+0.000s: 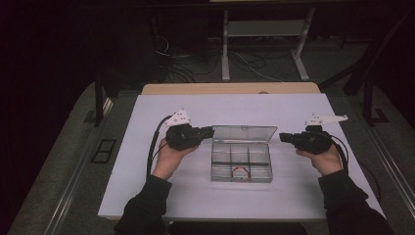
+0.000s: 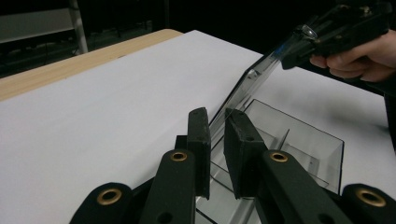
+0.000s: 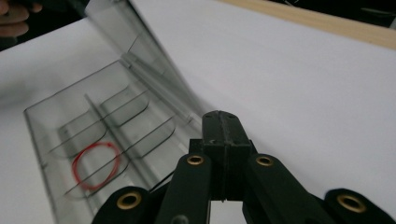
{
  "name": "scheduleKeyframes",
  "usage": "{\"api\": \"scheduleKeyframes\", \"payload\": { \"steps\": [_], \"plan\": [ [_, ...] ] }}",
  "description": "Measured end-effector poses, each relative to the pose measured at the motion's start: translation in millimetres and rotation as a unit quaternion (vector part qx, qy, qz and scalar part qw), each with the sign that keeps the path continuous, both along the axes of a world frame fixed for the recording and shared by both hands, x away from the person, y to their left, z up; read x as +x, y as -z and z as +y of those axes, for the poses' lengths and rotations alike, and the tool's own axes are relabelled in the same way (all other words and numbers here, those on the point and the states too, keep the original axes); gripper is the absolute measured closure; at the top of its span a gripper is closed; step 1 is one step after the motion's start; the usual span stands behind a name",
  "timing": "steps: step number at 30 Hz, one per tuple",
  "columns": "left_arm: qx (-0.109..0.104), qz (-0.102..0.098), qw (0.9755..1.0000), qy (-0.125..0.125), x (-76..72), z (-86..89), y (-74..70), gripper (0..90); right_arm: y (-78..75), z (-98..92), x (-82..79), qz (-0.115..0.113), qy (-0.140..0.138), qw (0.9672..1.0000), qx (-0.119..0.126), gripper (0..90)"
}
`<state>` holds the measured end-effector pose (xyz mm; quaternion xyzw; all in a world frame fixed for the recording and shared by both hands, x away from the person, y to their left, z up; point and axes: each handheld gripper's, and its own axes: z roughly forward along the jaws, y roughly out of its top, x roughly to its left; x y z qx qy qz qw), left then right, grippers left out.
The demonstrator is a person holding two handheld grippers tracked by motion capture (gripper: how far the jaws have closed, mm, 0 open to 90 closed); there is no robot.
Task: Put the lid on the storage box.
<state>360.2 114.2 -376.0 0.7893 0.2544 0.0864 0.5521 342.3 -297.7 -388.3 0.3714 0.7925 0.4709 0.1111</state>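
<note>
Two grippers flank clear box (image 1: 241, 164): left gripper (image 2: 217, 122) narrowly pinching lid (image 1: 244, 133), right gripper (image 3: 223, 122) closed empty; slip risks lid dropping.

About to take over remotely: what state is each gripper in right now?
Left gripper: jaws nearly closed around the edge of the clear box's open lid; contact cannot be told.
Right gripper: shut, empty, beside the clear box.

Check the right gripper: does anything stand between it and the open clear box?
Nothing visible does. The right gripper, jaws shut, sits just right of the clear box, with bare white table between them.
</note>
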Motion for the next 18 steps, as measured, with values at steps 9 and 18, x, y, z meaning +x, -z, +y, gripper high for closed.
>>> {"api": "scheduleKeyframes", "payload": {
  "steps": [9, 18],
  "plan": [
    [0.011, -0.005, 0.9999, 0.001, -17.7, -0.4, 2.7, 76.7, 1.0, 4.9, -29.3, 0.012, -0.039, 0.999, 0.018, 89.3],
    [0.02, 0.002, 0.9998, 0.005, -30.0, -2.9, 5.5, 67.4, 2.1, 17.3, -31.6, 0.01, -0.068, 0.9972, 0.029, 89.3]
  ]
}}
